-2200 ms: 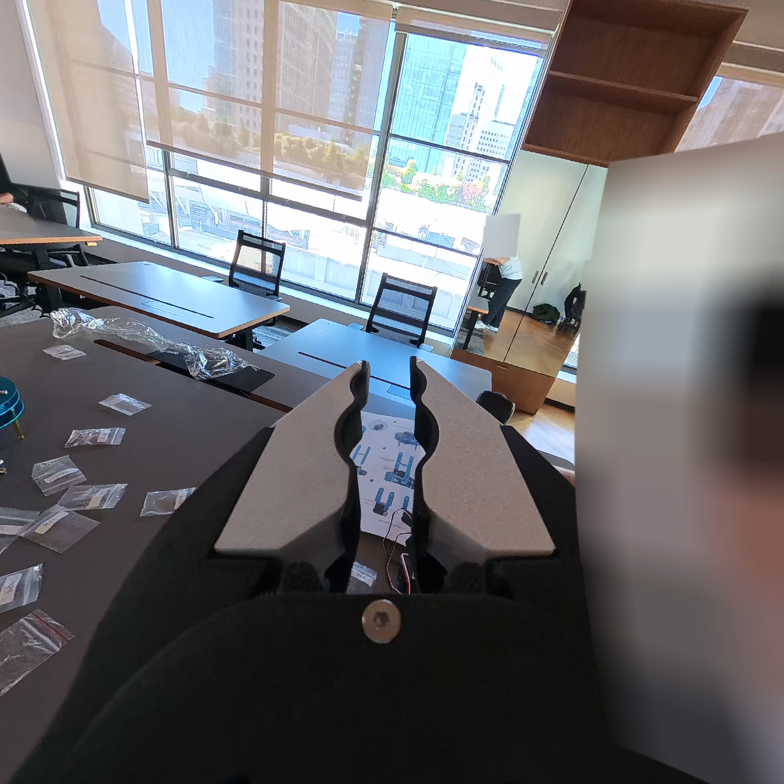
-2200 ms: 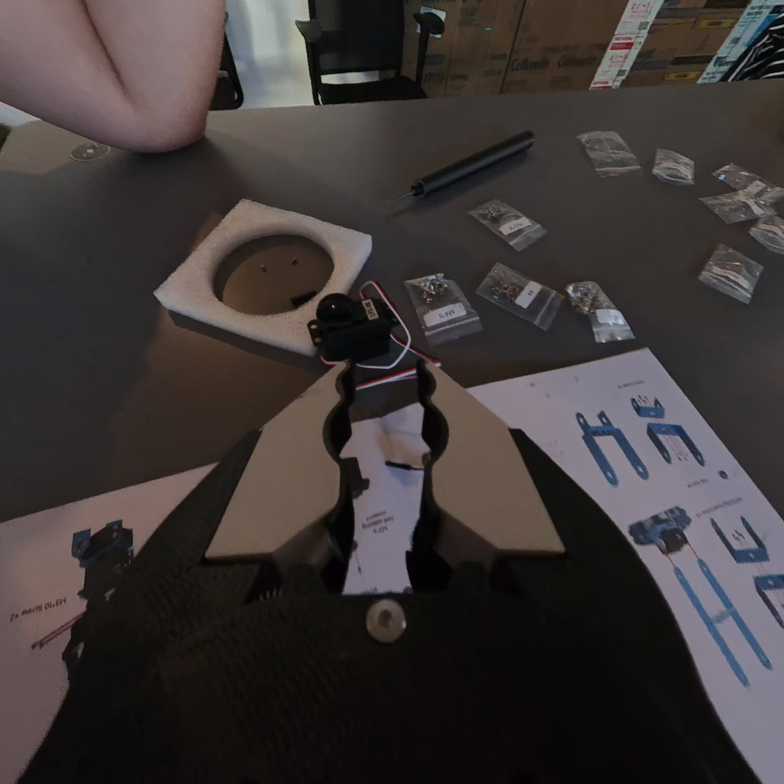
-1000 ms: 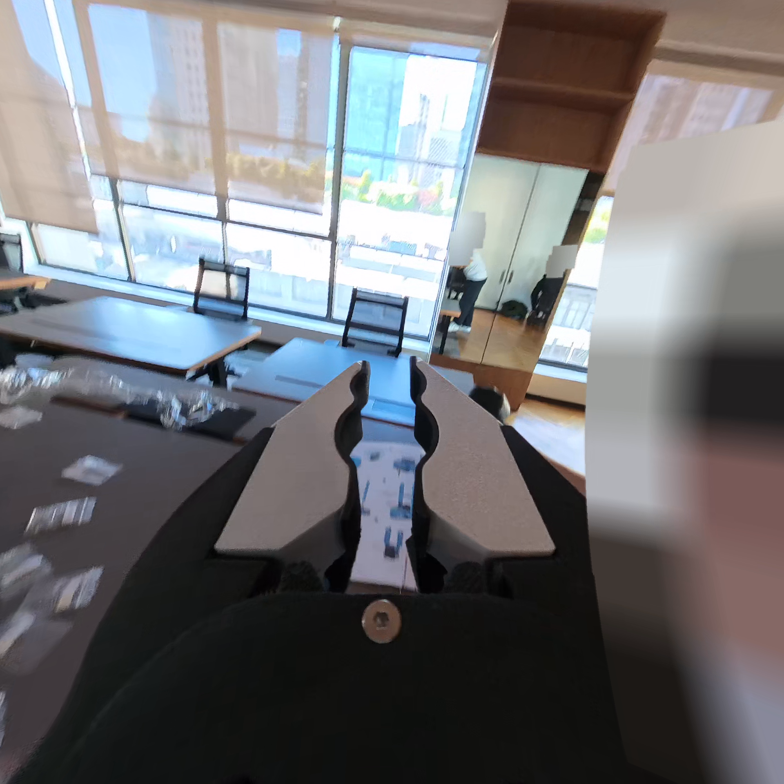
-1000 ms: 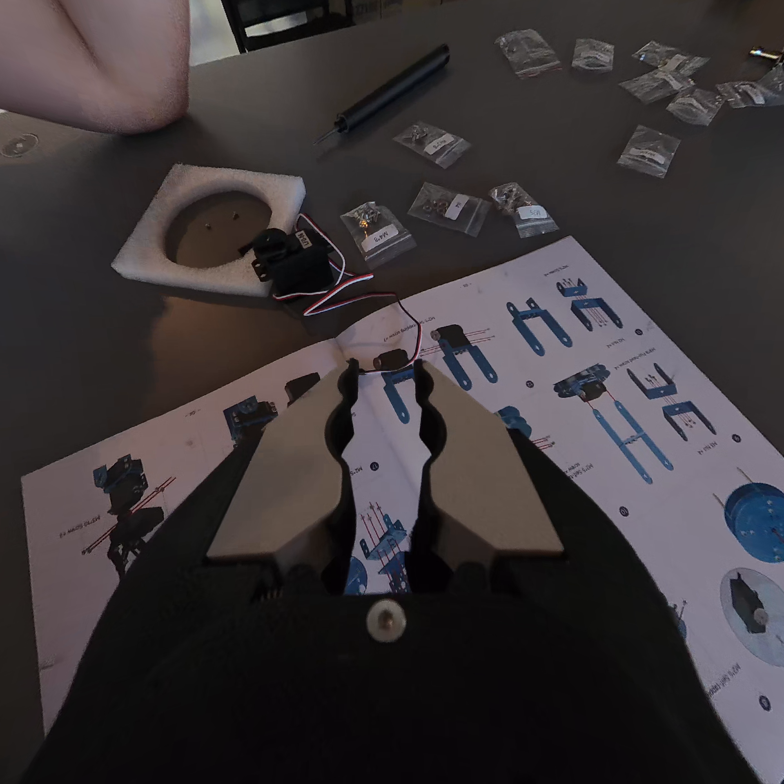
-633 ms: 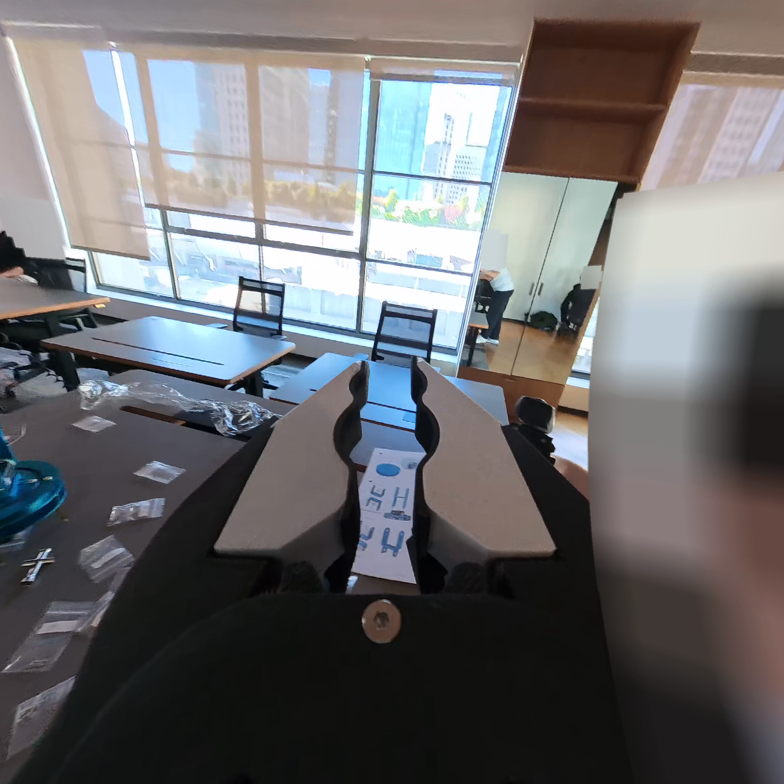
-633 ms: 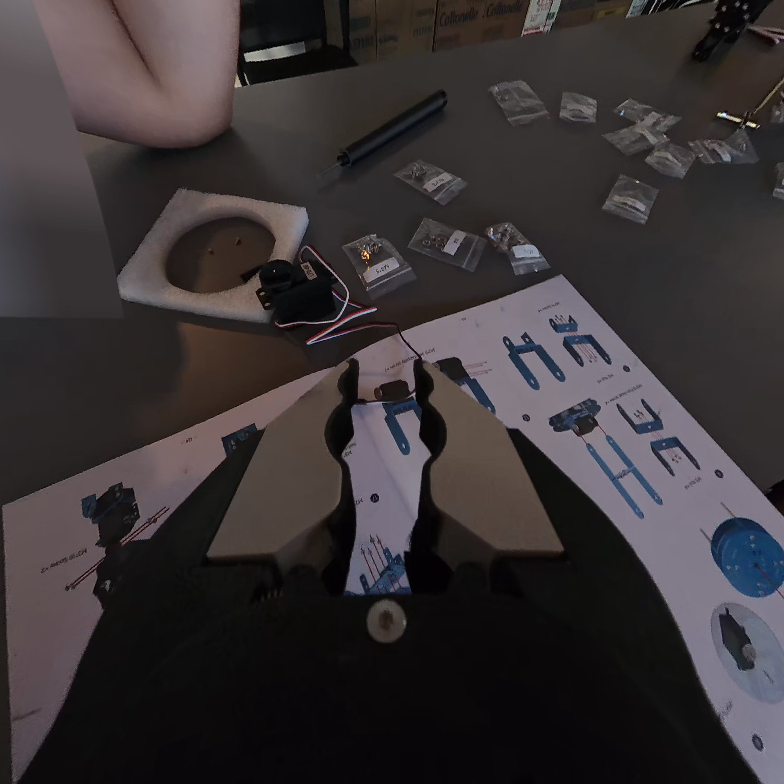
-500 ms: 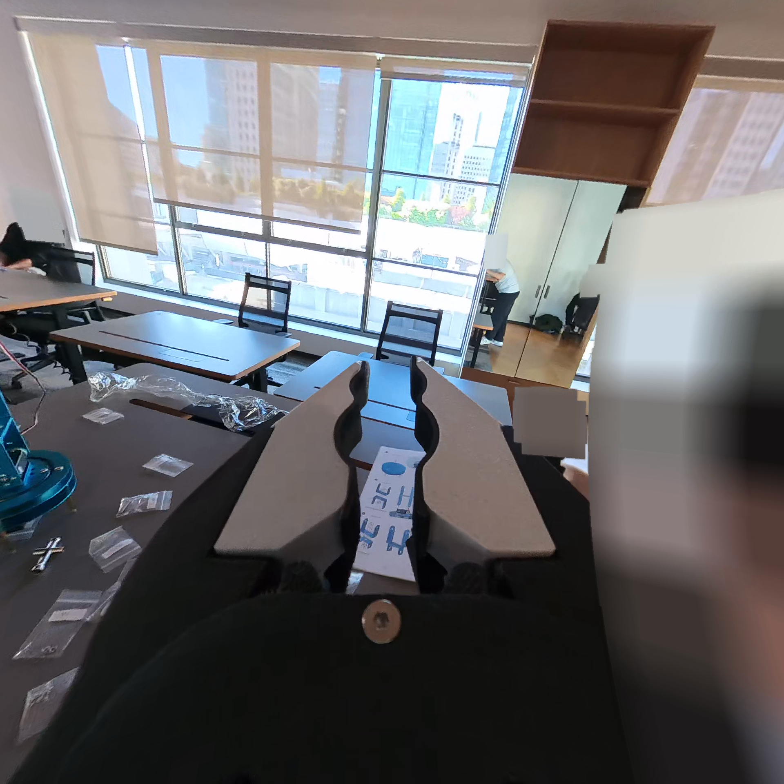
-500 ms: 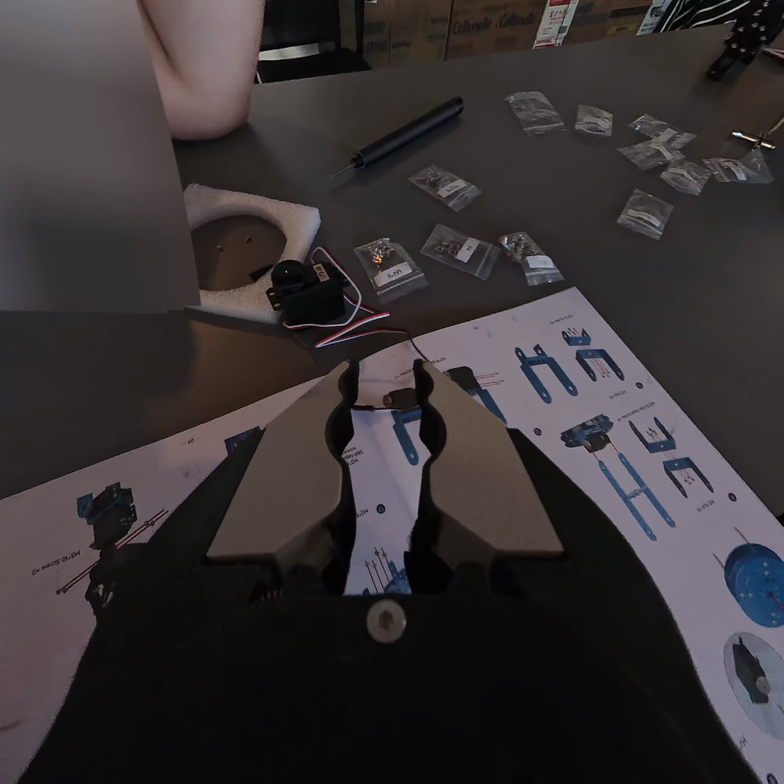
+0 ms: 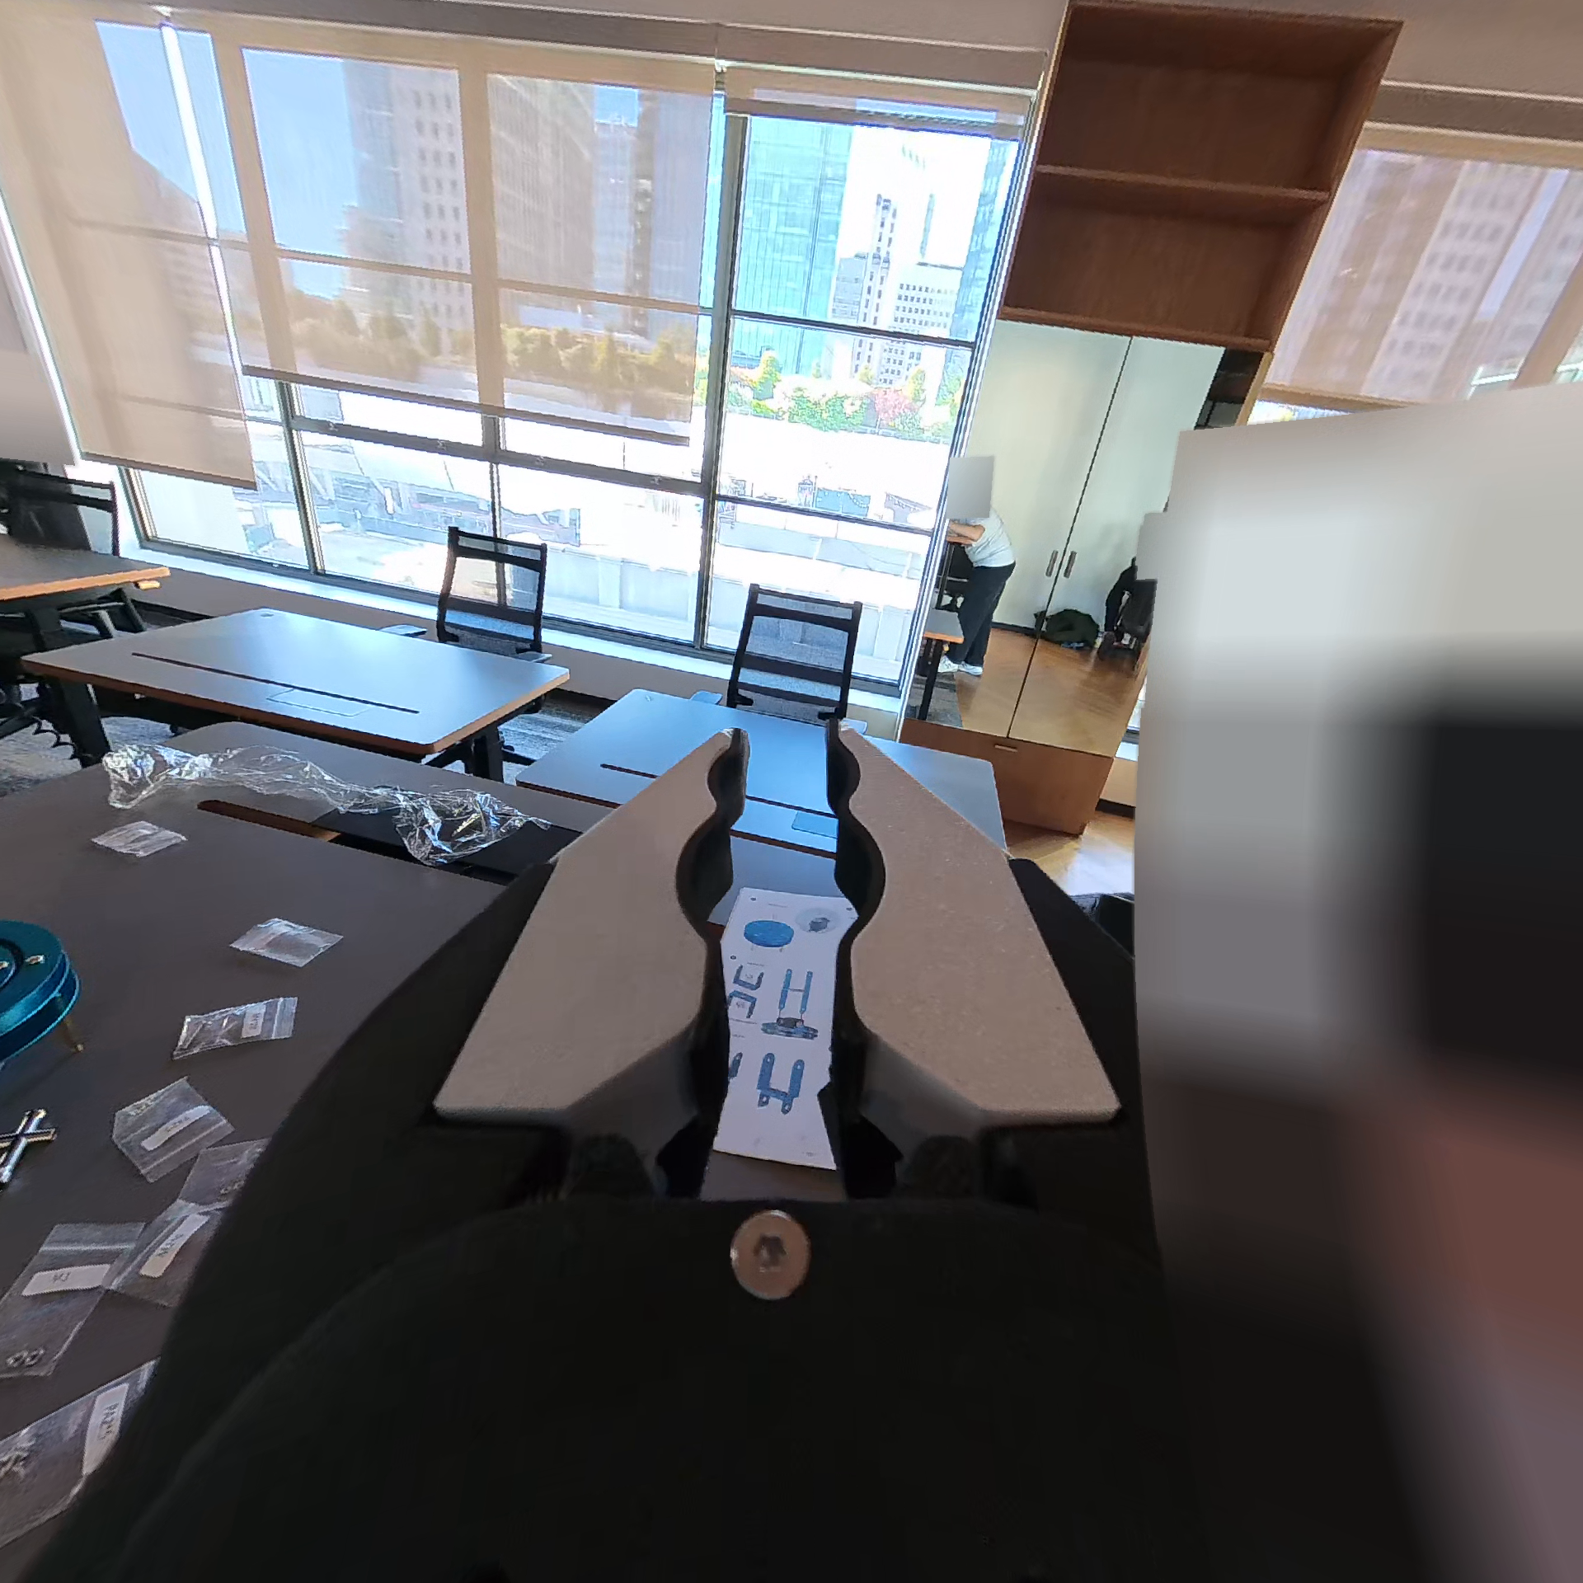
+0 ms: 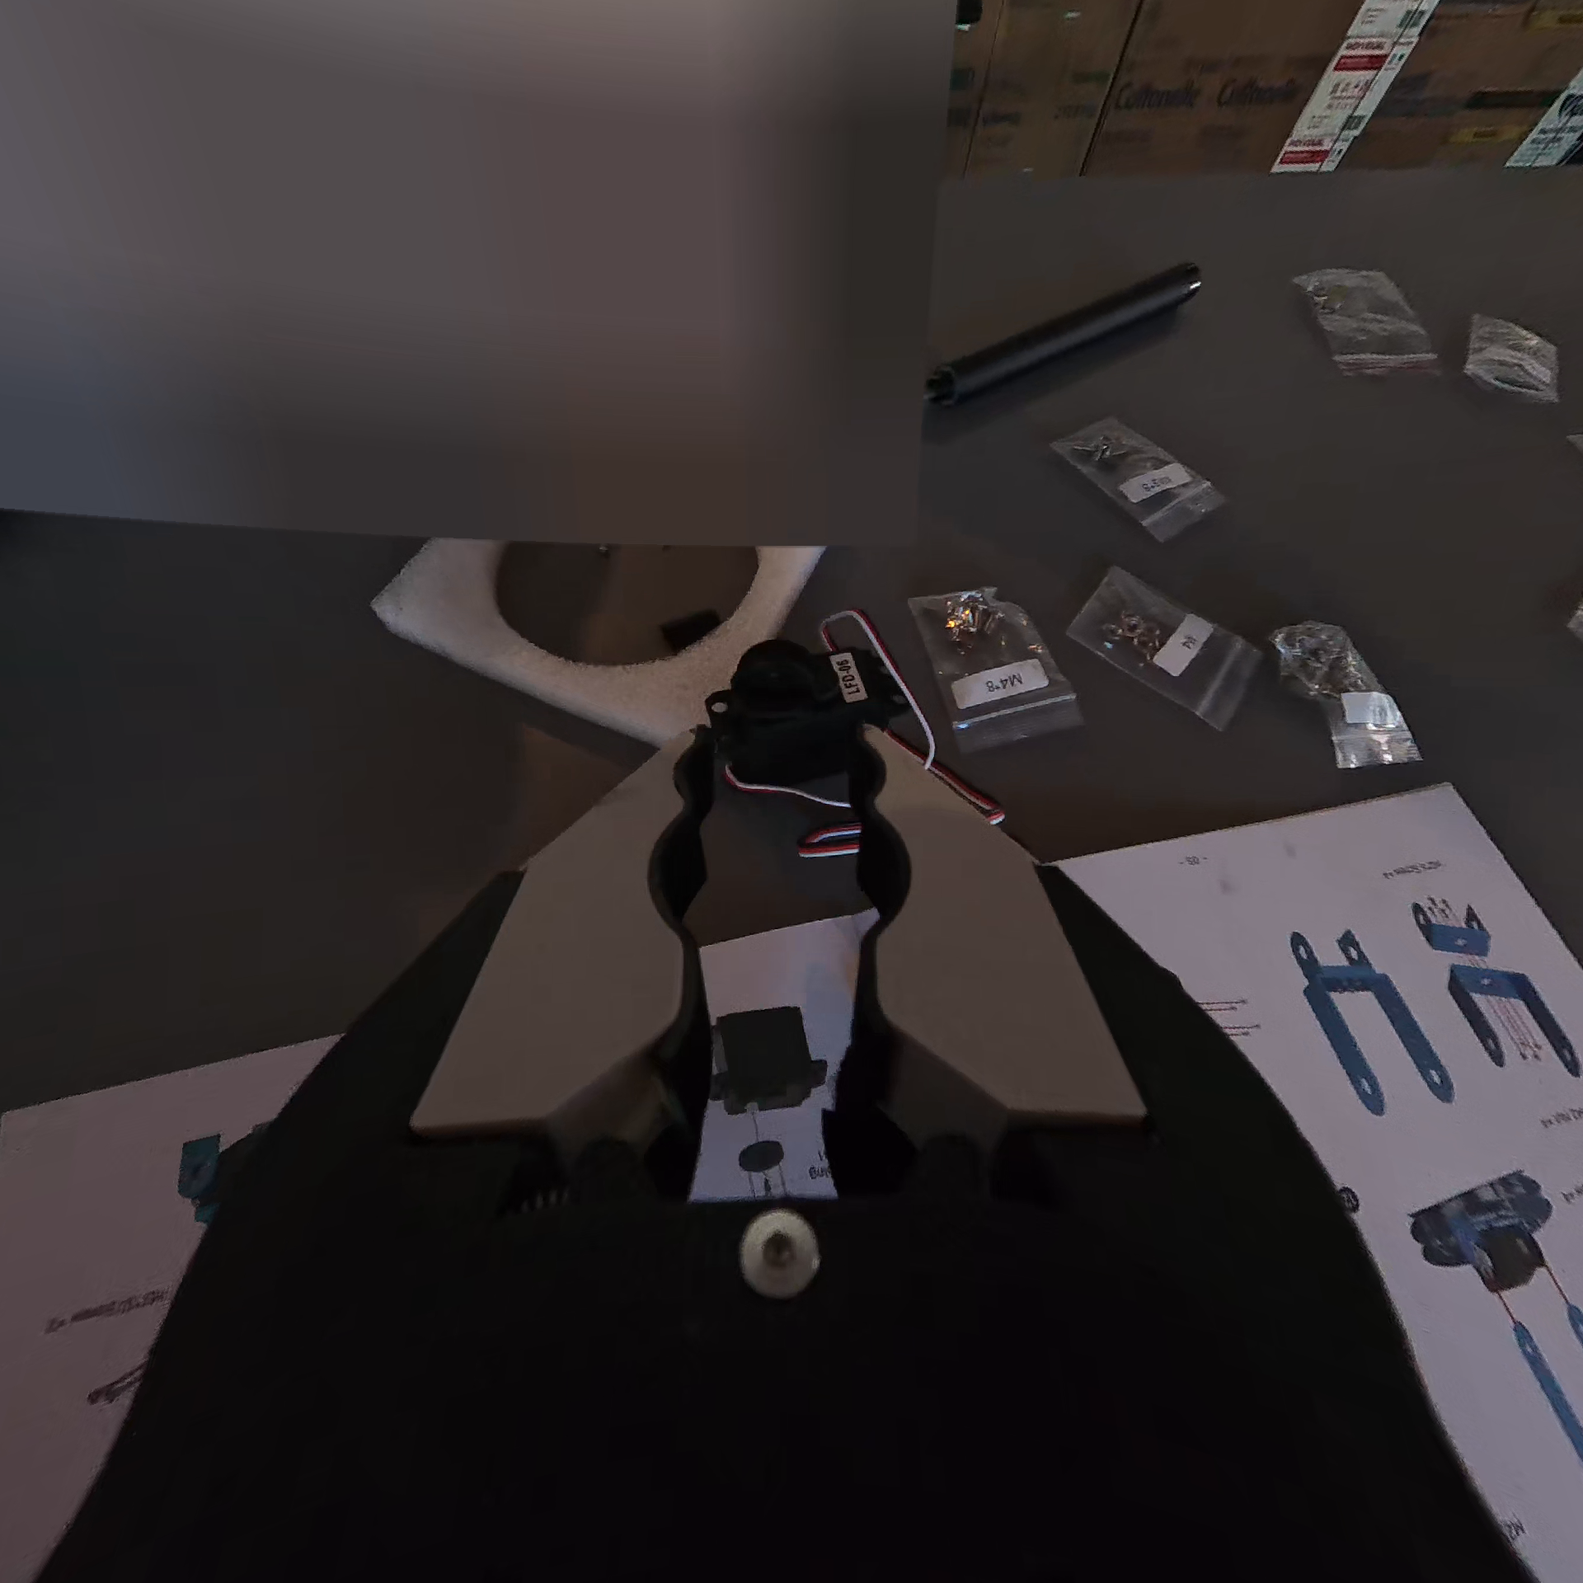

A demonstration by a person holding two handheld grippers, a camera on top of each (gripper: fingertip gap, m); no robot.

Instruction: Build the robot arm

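Right wrist view: right gripper (image 10: 781,745) straddles black servo (image 10: 784,702) (grip: cannot tell).
Left gripper (image 9: 781,754) parted, empty — wires (image 10: 829,839) beside servo may snag.

A small black servo motor (image 10: 784,711) with a white label and red, white and black wires is sitting on the dark table (image 10: 257,814), between the right gripper's (image 10: 781,743) fingertips, touching the corner of a white foam square (image 10: 591,664).

Servo (image 10: 784,715) between foam frame (image 10: 591,651) behind, instruction sheet (image 10: 1336,985) before; 3 bags (image 10: 994,668) right.
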